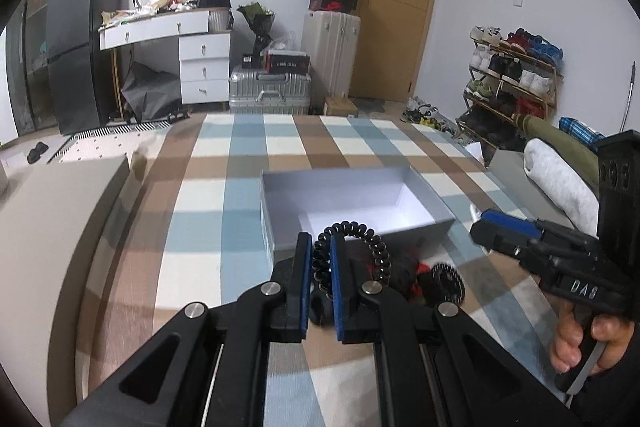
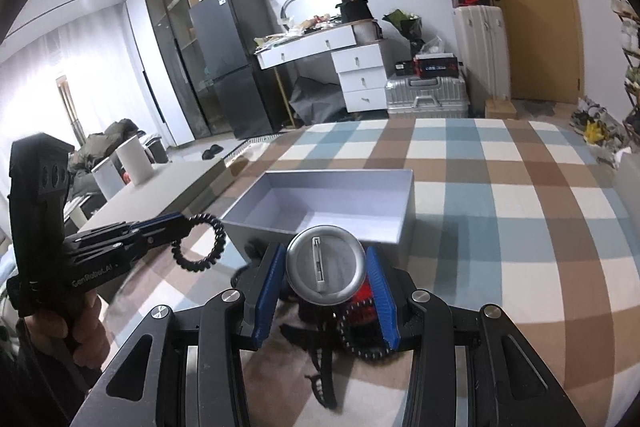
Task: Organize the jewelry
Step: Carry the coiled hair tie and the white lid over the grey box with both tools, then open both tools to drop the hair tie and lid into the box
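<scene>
My left gripper [image 1: 321, 259] is shut on a black spiral bracelet [image 1: 360, 241], held above the near edge of an open grey box [image 1: 340, 174] on the checked bedcover. In the right wrist view that left gripper [image 2: 182, 225] shows at the left with the black spiral bracelet [image 2: 202, 243] hanging from its tip. My right gripper [image 2: 326, 287] is shut on a round silver piece [image 2: 325, 267], just short of the grey box [image 2: 340, 173]. A pile of black and red jewelry [image 2: 360, 323] lies under it on the cover. The right gripper [image 1: 490, 231] also shows at the right of the left wrist view.
The checked bedcover [image 1: 248, 163] spreads around the box. A grey bench [image 1: 60, 195] lies left, with white cups [image 2: 134, 161] on it. Folded clothes [image 1: 560, 183] lie at the right. A person's hand [image 1: 576, 339] holds the right gripper's handle. More jewelry [image 1: 436, 281] lies near the box.
</scene>
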The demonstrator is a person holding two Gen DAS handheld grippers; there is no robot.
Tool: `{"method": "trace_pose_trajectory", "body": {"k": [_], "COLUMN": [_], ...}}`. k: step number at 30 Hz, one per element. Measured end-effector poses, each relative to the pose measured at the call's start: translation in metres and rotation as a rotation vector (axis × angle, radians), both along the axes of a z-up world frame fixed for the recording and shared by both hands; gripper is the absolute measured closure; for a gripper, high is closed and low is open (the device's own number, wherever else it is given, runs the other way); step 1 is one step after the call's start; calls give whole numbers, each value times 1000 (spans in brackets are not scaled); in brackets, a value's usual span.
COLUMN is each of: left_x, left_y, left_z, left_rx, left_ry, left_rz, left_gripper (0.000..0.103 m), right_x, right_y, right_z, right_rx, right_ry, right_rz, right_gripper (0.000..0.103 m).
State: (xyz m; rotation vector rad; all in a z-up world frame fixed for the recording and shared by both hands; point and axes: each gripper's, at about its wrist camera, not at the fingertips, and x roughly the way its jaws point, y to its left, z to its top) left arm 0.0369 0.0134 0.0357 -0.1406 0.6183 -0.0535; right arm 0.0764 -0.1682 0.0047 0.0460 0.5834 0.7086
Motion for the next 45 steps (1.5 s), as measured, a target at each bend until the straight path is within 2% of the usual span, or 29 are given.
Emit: {"method": "trace_pose_trajectory", "body": {"k": [6, 15, 26, 35, 40, 42, 43, 44, 45], "left_x": [17, 37, 48, 55, 55, 52, 51, 48, 46], "left_y": [-2, -2, -5, -8, -9, -10, -10, -11, -12], "left_z": [-3, -7, -14, -19, -19, -15, -15, -12, -11], "left_rx": [-4, -17, -2, 31, 18, 8, 13, 25, 33], "left_ry": [-9, 2, 32, 52, 67, 63, 61, 58, 56], "left_rz": [12, 27, 52, 61, 51, 33, 30, 30, 31], "left_gripper": [99, 99, 99, 99, 98, 96, 90, 79, 72], "right_x": [19, 32, 51, 54, 56, 54, 52, 51, 49], "right_y": [10, 19, 26, 31, 32, 29, 26, 24, 22], "right_z": [-8, -4, -11, -16, -18, -16, -12, -10, -9], "right_rx": [-5, 5, 10, -10, -13, -6, -8, -10, -12], "right_ry": [21, 17, 64, 68, 81, 72, 61, 54, 52], "right_rz": [-8, -16, -29, -37, -39, -46, -57, -66, -73], "right_gripper": [62, 62, 62, 62, 60, 60, 60, 55, 52]}}
